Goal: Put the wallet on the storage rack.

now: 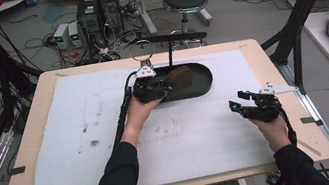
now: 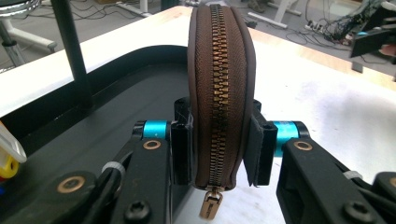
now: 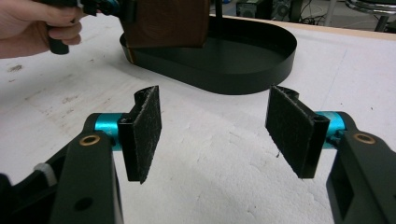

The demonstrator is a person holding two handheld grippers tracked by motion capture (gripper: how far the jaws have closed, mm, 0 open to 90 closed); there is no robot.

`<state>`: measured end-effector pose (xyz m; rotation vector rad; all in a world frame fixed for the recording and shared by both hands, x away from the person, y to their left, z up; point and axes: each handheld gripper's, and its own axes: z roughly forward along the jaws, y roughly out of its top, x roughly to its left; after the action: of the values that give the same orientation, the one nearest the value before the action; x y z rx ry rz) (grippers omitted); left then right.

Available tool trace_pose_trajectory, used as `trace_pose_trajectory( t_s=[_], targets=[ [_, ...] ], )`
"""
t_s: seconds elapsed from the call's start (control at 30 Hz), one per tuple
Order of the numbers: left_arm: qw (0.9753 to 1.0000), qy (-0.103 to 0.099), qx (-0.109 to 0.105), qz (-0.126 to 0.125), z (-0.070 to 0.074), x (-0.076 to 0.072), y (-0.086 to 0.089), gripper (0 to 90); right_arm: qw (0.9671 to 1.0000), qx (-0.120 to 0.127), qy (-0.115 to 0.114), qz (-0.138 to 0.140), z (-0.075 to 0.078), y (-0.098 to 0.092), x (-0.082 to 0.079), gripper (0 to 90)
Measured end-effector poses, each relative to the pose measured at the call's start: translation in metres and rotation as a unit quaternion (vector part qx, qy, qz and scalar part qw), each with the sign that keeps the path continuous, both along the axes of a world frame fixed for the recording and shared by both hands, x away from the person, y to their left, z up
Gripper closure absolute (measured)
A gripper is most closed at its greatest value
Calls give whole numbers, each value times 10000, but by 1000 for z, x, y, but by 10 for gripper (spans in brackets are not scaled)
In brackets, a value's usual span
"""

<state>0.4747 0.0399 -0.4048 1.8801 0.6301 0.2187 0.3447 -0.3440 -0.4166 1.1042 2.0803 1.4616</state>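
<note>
A person works at a wide table (image 1: 32, 102) covered by a white foam sheet (image 1: 83, 136), stained in places. Toward the far side sits a black oval tray (image 1: 203, 78) with a thin upright post rising from it. At the tray's left end, the left gripper (image 1: 165, 91) is clamped on a round brown zip pouch (image 2: 219, 79), holding it upright on its edge, zip facing the camera and the brass pull (image 2: 211, 205) hanging at the near bottom; the felt pads (image 2: 254, 149) press both flat sides. The pouch appears held just over the tray's left end; whether it touches the floor cannot be told. Well apart, near the right edge of the table, the right gripper (image 1: 245, 102) rests idle above the foam, jaws spread wide with nothing between them. To set the pouch down cleanly, the holder would do best to lower it level inside the rim, clear of the post, and loosen the jaws only once it rests.
</note>
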Motion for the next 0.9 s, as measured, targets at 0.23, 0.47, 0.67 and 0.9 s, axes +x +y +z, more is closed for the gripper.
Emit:
trace_pose_trajectory(
  t_s=[0.23, 0.47, 0.67, 0.9],
  targets=[
    [9999, 100, -8, 123, -7, 16, -4, 679, 10000, 2, 29, 21, 0, 1, 0, 370],
    [9994, 231, 101, 253, -16, 29, -5, 679, 10000, -6, 23, 47, -1, 1, 1, 370],
    [9990, 369, 153, 190, -21, 36, -8, 679, 10000, -30, 27, 87, -1, 2, 1, 370],
    [9993, 331, 141, 135, -25, 38, -10, 673, 9999, -26, 13, 99, -1, 2, 1, 370]
  ],
)
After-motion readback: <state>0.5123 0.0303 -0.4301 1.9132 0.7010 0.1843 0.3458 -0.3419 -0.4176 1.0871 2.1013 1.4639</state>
